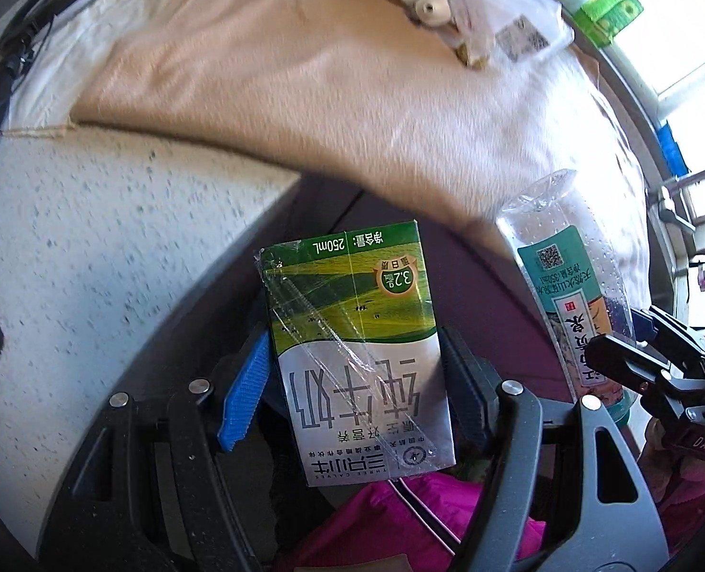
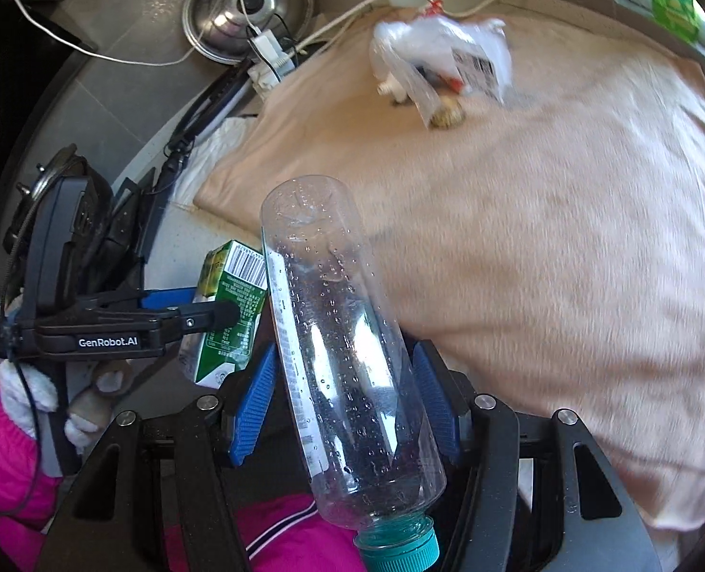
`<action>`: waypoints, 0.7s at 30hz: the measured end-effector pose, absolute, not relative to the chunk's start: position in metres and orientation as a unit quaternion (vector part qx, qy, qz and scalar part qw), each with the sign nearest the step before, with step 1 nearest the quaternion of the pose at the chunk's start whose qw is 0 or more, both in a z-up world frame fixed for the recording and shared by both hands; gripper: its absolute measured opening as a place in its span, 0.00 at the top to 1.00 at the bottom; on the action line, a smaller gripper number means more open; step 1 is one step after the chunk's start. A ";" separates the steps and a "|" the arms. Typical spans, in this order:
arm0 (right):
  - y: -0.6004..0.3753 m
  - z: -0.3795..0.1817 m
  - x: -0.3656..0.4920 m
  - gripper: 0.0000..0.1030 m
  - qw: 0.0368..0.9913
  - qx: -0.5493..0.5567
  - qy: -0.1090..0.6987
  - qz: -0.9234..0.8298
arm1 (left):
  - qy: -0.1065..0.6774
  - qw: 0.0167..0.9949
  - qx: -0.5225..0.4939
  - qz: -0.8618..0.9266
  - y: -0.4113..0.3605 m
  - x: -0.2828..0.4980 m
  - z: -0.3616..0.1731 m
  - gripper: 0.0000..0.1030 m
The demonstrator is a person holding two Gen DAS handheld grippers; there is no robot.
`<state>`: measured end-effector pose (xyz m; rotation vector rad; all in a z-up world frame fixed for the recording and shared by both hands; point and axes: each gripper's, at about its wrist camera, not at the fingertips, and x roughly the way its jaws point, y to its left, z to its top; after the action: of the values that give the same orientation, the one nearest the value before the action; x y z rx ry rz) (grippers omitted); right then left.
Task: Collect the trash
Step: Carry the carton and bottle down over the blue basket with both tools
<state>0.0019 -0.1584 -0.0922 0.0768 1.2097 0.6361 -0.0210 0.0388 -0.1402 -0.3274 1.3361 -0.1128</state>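
A green and white milk carton (image 1: 357, 348) sits upside down between the blue pads of my left gripper (image 1: 354, 350), which is shut on it. The right wrist view shows a clear plastic bottle (image 2: 347, 333) with a teal cap (image 2: 400, 548). The bottle's base points away, and my right gripper (image 2: 345, 352) is shut on its body. Both grippers hover side by side over the edge of a beige cloth (image 2: 543, 238). The left gripper (image 2: 209, 307) with the carton (image 2: 233, 295) appears at the left. More trash lies far off on the cloth, a crumpled plastic bag with wrappers (image 2: 438, 62).
The beige cloth (image 1: 280, 71) covers a white speckled surface (image 1: 90, 262). A steel lid (image 2: 247, 9), cables and a white cord (image 2: 185, 62) lie beyond the cloth's far left corner. A window (image 1: 676, 47) with a green object is at the right. A pink sleeve (image 2: 4, 453) shows below.
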 end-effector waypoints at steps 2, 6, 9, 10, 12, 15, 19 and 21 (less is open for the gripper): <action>-0.160 -0.101 -0.006 0.44 0.770 0.040 0.568 0.288 | 0.626 0.763 -0.148 -0.058 0.035 -0.026 -0.151 0.31; -0.160 -0.118 -0.018 0.44 0.762 0.039 0.585 0.274 | 0.645 0.746 -0.153 -0.065 0.032 -0.033 -0.171 0.31; -0.159 -0.131 -0.023 0.44 0.756 0.041 0.597 0.265 | 0.661 0.732 -0.148 -0.066 0.029 -0.035 -0.192 0.31; -0.158 -0.134 -0.024 0.44 0.754 0.041 0.601 0.262 | 0.665 0.729 -0.148 -0.066 0.029 -0.036 -0.197 0.31; -0.154 -0.142 -0.027 0.44 0.752 0.033 0.607 0.255 | 0.674 0.721 -0.148 -0.066 0.028 -0.036 -0.208 0.31; -0.147 -0.154 -0.031 0.44 0.747 0.018 0.617 0.246 | 0.688 0.707 -0.151 -0.065 0.030 -0.035 -0.226 0.31; -0.140 -0.169 -0.032 0.44 0.740 0.020 0.629 0.239 | 0.702 0.692 -0.158 -0.062 0.031 -0.034 -0.245 0.31; -0.136 -0.177 -0.030 0.44 0.738 0.019 0.633 0.235 | 0.708 0.687 -0.153 -0.059 0.030 -0.030 -0.255 0.31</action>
<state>-0.0302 -0.1361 -0.1768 0.0423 1.3894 0.5152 -0.0302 0.0296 -0.2547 -0.3429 1.5838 -0.1315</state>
